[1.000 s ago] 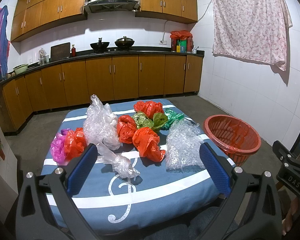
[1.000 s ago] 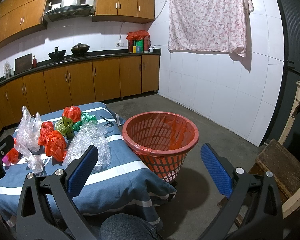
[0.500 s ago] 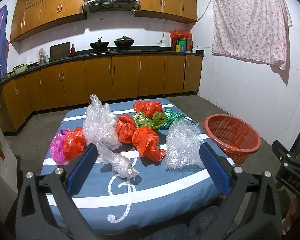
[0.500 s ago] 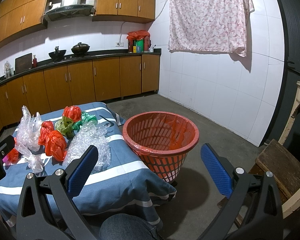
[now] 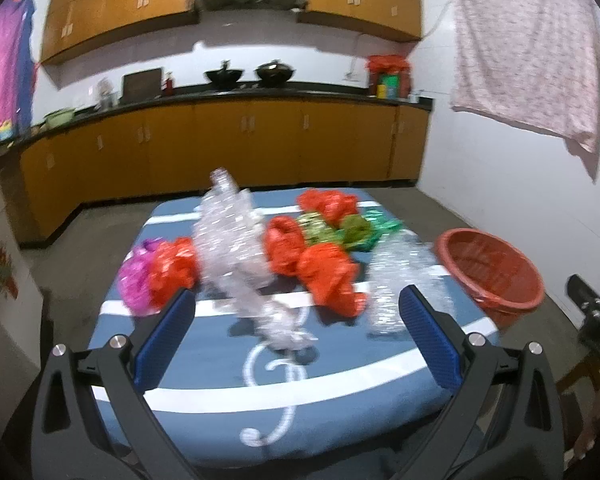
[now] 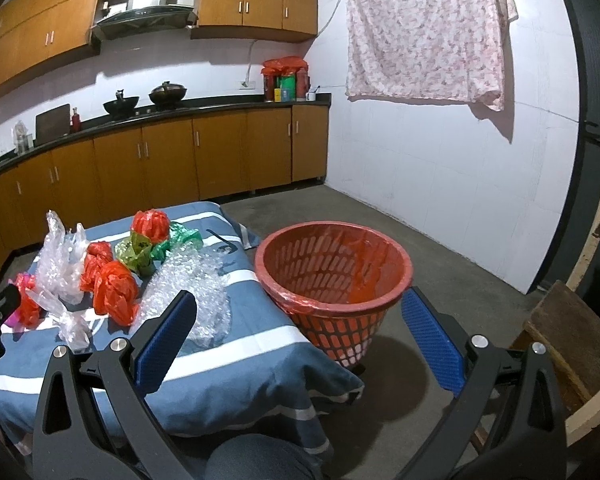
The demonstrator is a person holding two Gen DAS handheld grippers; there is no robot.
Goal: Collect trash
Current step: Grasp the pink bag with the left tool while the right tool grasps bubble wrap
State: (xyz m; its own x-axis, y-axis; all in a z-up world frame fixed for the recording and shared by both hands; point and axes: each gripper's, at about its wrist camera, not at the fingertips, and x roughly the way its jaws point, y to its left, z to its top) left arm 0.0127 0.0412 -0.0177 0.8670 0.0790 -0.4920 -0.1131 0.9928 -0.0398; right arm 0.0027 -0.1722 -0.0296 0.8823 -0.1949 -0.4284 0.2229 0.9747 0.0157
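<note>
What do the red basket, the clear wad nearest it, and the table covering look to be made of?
Basket: rigid moulded plastic, matte, with slotted walls; a thin glossy red film seems to line it. Clear wad: probably bubble wrap, going by its glinting, pebbled, see-through surface. Table covering: soft woven cloth, blue with white stripes, draping and creasing at the corner.

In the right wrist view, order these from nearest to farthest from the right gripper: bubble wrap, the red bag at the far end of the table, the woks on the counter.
From the right gripper:
1. Bubble wrap, just ahead, left.
2. Red bag, far end of the table.
3. Woks, on the back counter.
</note>
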